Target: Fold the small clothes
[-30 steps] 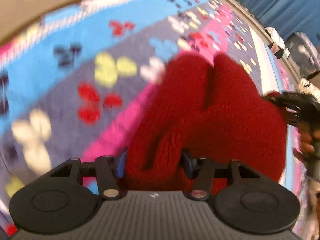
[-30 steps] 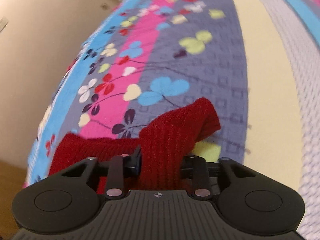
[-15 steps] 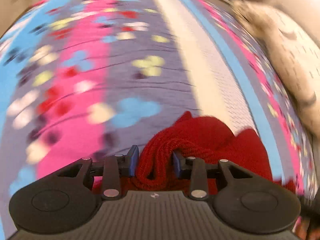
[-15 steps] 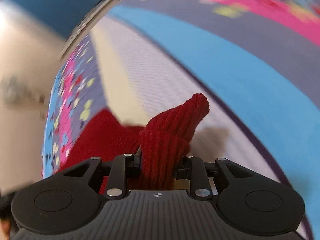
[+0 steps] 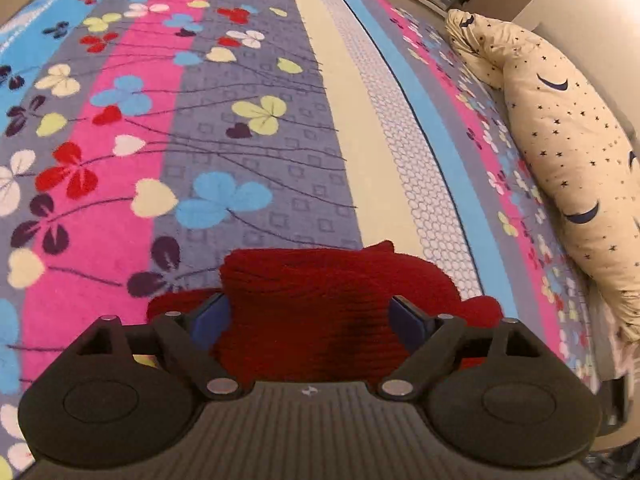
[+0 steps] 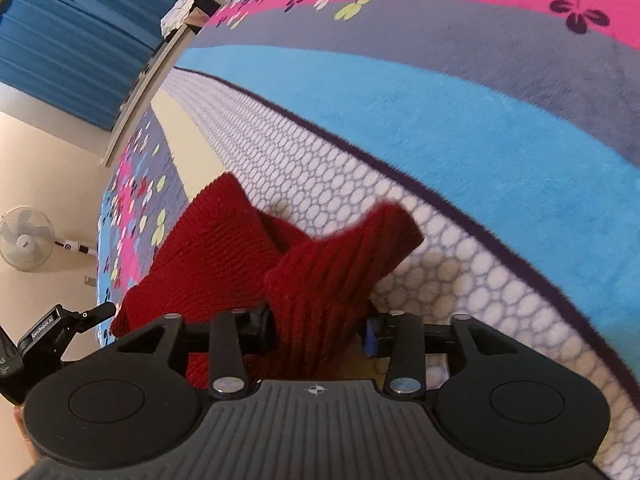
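Note:
A small red knitted garment (image 5: pixel 320 300) lies on the flowered bed cover (image 5: pixel 240 120). In the left wrist view my left gripper (image 5: pixel 310 316) is open, its blue pads wide apart on either side of the folded red knit, which lies flat between them. In the right wrist view my right gripper (image 6: pixel 320 328) is shut on a fold of the same red garment (image 6: pixel 328 272), a loose end of which sticks up to the right. The rest of the garment (image 6: pixel 212 248) spreads to the left. The left gripper's body (image 6: pixel 48 332) shows at the left edge.
A long cream pillow with stars and moons (image 5: pixel 560 140) lies along the right side of the bed. Blue curtains (image 6: pixel 60 40) and a standing fan (image 6: pixel 26 244) are beyond the bed's edge. The cover has blue, pink, grey and cream stripes.
My left gripper has opened and let go of the red knit, which now lies flat on the cover. My right gripper still holds its fold and has swung little since half a second ago.

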